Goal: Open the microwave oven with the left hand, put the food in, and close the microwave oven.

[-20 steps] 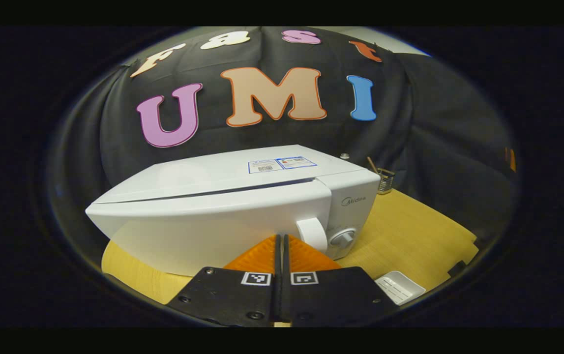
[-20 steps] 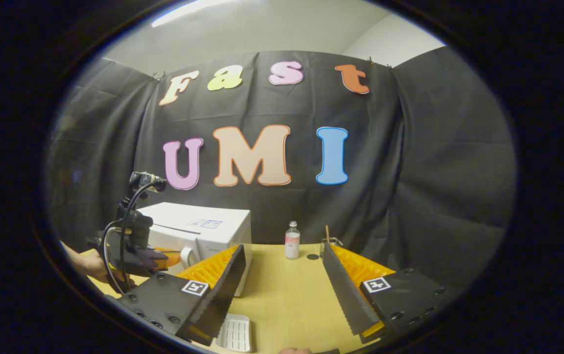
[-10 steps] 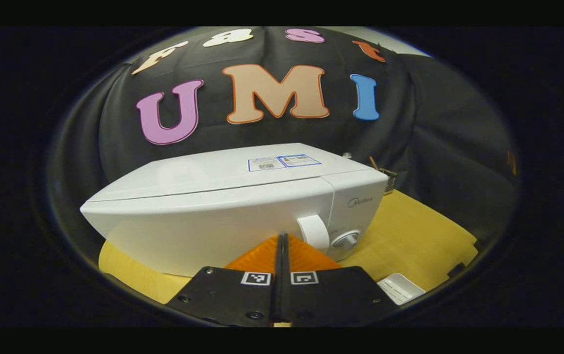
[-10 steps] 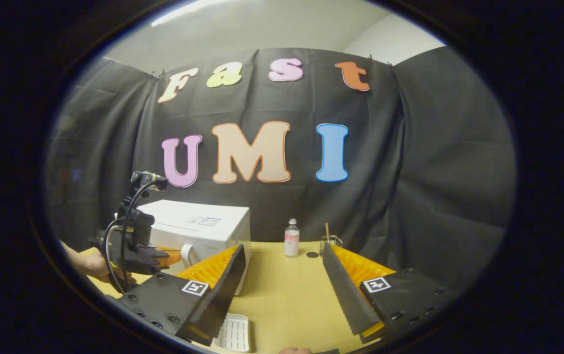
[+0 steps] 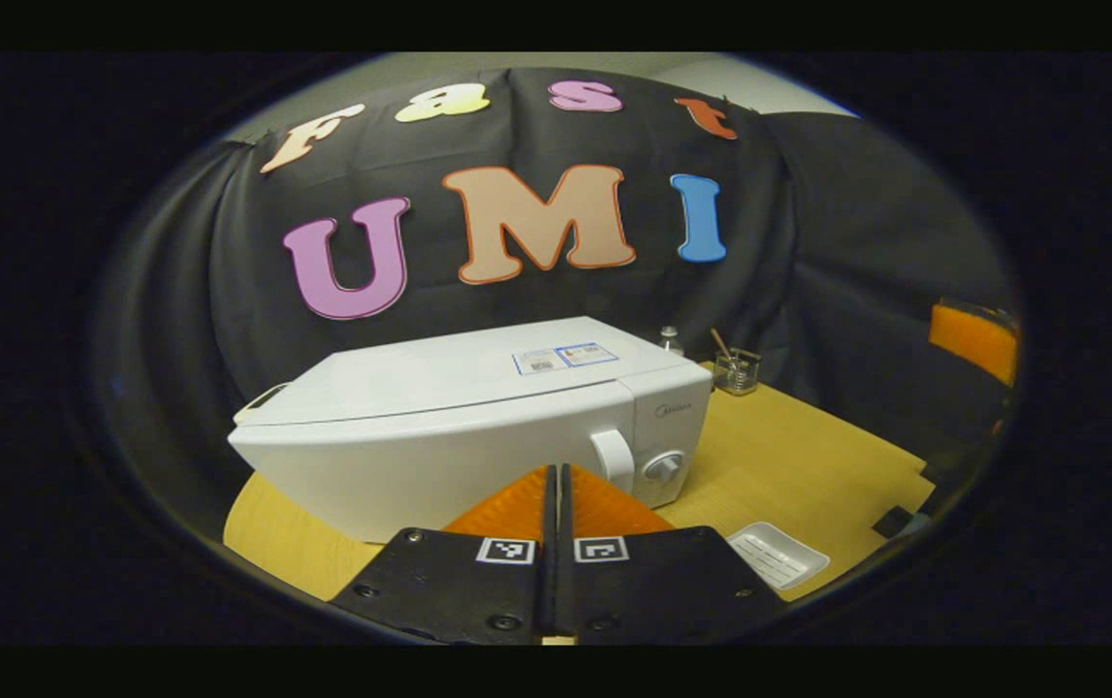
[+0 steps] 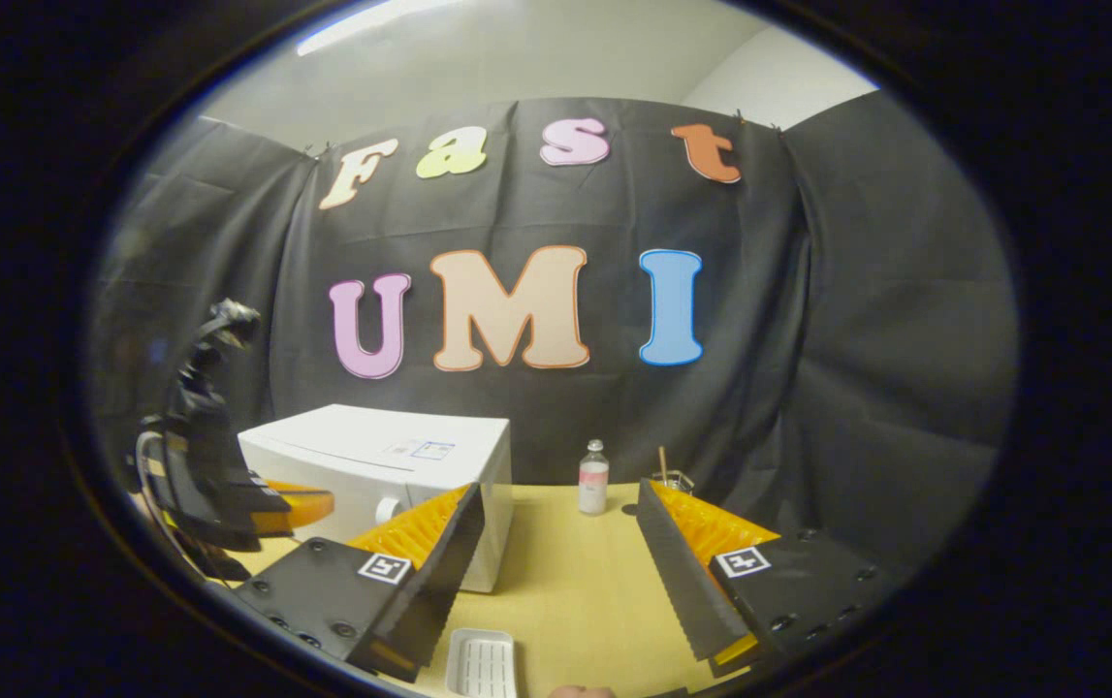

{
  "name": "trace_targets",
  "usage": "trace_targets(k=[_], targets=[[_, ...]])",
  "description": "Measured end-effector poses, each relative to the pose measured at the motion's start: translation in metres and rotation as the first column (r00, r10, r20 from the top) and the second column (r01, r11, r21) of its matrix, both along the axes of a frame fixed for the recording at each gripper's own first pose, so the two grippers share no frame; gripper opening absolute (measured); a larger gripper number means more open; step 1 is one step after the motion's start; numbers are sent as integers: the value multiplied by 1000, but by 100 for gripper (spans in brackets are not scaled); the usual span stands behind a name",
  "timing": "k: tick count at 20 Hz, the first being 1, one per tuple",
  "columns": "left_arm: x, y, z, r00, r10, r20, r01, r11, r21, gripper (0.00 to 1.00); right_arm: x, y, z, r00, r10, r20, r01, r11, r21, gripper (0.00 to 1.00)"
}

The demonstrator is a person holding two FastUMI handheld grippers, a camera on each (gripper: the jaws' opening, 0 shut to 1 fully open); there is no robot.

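Two grippers are seen before a white microwave oven (image 5: 478,427) that stands on a yellow wooden table (image 5: 788,465). In the left gripper view, the left gripper (image 5: 556,485) is held with its fingers pressed flat together, nothing between them, their tips just short of the oven's front. The oven door is shut; its white handle (image 5: 612,456) and a round dial (image 5: 664,466) lie just right of the fingertips. A white ridged tray (image 5: 777,555) rests on the table, near the oven's right corner; no food can be made out on it. Behind the oven, a small bottle (image 5: 670,337) and a glass jar with a stick in it (image 5: 736,369) stand close to the black cloth.

In the right gripper view, the right gripper (image 6: 560,562) is held with its fingers spread wide apart and empty, above the table (image 6: 565,591). The microwave oven (image 6: 400,465) is seen to the left, the left gripper (image 6: 299,504) beside its front. The tray (image 6: 482,663) lies below, between the spread fingers, and the bottle (image 6: 593,476) stands farther back.
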State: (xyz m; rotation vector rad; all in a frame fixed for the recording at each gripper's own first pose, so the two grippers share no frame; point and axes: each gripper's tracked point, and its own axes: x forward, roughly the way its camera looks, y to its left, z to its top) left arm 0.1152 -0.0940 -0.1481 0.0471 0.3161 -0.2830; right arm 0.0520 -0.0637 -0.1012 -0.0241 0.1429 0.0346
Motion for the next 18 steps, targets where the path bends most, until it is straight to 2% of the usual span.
trace_targets(k=[6,8,9,10,13,14,15,16,17,18], targets=[[-29,53,97,984,111,137,-96,989,-113,0,5,23,19,999,36,24,-36,999,-10,97],[-38,70,122,973,144,180,-124,985,-120,0,6,27,29,999,40,30,-40,999,-16,97],[-42,78,133,966,161,200,-139,983,-119,0,6,28,35,999,39,36,-38,999,-25,91],[-46,85,143,960,177,216,-151,980,-128,0,7,30,41,999,35,36,-33,999,-31,97],[-59,92,167,943,213,256,-171,969,-176,0,7,38,54,999,27,16,-27,1000,-4,97],[-62,93,175,936,217,275,-174,969,-175,24,7,39,64,999,29,31,-29,1000,6,92],[-68,99,180,928,232,291,-191,968,-162,48,8,41,74,998,31,51,-31,999,11,97],[-66,105,184,918,253,306,-215,964,-154,72,8,43,80,997,34,63,-35,999,12,97],[-71,108,184,912,265,314,-230,962,-145,96,7,45,83,997,41,67,-42,999,7,91],[-74,104,185,915,256,311,-221,965,-143,95,4,48,87,996,47,74,-47,999,3,97]])
